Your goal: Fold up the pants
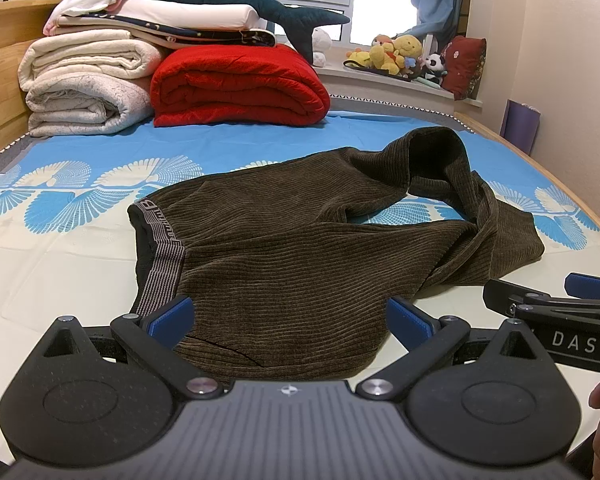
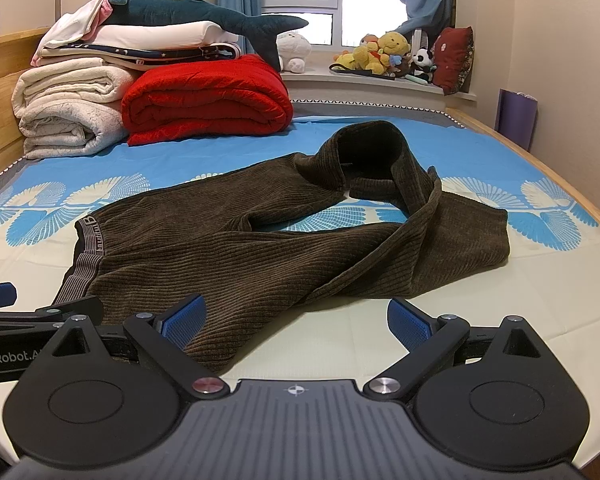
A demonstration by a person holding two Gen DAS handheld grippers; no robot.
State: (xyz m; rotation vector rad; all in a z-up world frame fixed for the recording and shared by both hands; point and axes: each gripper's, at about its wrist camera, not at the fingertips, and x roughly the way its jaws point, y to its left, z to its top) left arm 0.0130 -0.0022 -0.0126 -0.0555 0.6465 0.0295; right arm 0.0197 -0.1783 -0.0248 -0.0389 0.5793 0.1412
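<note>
Brown corduroy pants lie crumpled on the bed, the striped waistband at the left and the legs twisted to the right, one leg end standing up in a loop. My left gripper is open and empty, its blue pads either side of the pants' near edge by the waistband. My right gripper is open and empty, just in front of the near edge of the pants, which also show their waistband. Each gripper shows at the edge of the other's view.
The bed sheet is cream with a blue pattern. Folded white and red blankets with a plush shark are stacked at the far left. Stuffed toys sit on the window sill. A wooden bed rail runs along the right.
</note>
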